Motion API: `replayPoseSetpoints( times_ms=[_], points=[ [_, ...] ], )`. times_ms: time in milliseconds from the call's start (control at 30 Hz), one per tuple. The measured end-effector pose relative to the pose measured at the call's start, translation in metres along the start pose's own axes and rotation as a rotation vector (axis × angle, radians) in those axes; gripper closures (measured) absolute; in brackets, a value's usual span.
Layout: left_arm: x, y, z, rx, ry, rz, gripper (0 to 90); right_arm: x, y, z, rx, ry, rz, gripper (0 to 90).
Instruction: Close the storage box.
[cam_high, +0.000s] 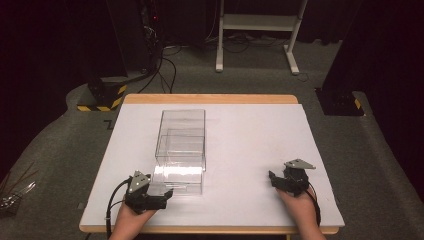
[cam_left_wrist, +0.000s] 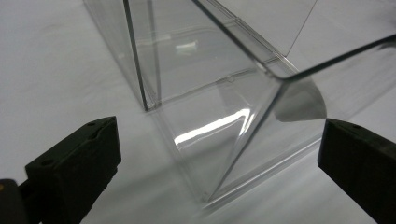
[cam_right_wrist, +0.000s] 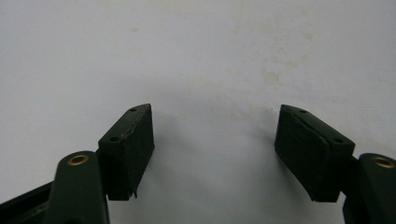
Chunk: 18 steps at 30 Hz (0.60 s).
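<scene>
My left gripper (cam_high: 162, 193) stands wide open at the near end of the clear plastic box (cam_high: 181, 150); the box's near corner sits between the jaws, untouched by either pad as far as I can tell. The box's long axis runs straight away from me, so my left hand is much the nearer. My right gripper (cam_high: 274, 181) is open too, holding nothing, well apart to the box's right. Everything rests on the white desk (cam_high: 250, 150), with grey carpet and dark curtains around.
</scene>
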<state>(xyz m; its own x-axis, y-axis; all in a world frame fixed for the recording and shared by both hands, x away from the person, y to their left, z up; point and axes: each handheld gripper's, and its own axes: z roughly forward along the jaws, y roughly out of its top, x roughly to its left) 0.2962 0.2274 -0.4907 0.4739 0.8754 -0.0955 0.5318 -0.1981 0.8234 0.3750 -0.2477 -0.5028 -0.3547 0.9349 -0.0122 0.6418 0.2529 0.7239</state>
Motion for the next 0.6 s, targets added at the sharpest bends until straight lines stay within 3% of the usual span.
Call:
replayPoseSetpoints(
  times_ms=[600],
  points=[
    [0.005,0.005,0.014,-0.004,0.014,-0.011,0.1,0.000,0.000,0.000,0.000,-0.001,0.000,28.2]
  ],
)
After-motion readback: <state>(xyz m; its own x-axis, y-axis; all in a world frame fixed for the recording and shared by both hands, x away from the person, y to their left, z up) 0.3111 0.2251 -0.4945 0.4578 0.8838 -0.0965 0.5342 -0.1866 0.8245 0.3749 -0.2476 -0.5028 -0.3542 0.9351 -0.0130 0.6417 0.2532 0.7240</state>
